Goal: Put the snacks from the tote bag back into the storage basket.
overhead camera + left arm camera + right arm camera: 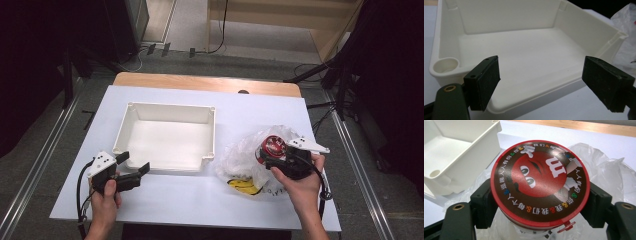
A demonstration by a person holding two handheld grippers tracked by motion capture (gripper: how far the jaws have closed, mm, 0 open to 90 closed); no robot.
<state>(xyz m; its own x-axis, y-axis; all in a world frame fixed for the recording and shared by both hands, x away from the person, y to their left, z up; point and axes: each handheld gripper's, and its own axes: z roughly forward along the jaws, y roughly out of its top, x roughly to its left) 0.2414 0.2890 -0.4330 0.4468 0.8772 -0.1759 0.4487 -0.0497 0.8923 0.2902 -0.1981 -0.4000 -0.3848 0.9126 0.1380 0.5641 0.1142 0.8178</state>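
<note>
A round candy tub with a red and brown printed lid sits between the jaws of my right gripper, which is shut on its sides above a crumpled clear plastic bag. An empty white plastic bin stands in the middle of the table. My left gripper hovers open at the bin's near-left corner; in the left gripper view its pads frame the bin's front rim with nothing between them.
The bag lies on the white tabletop at the right, with a yellow and black print at its near edge. A wooden strip runs along the table's far edge. Cables and stands line the floor around.
</note>
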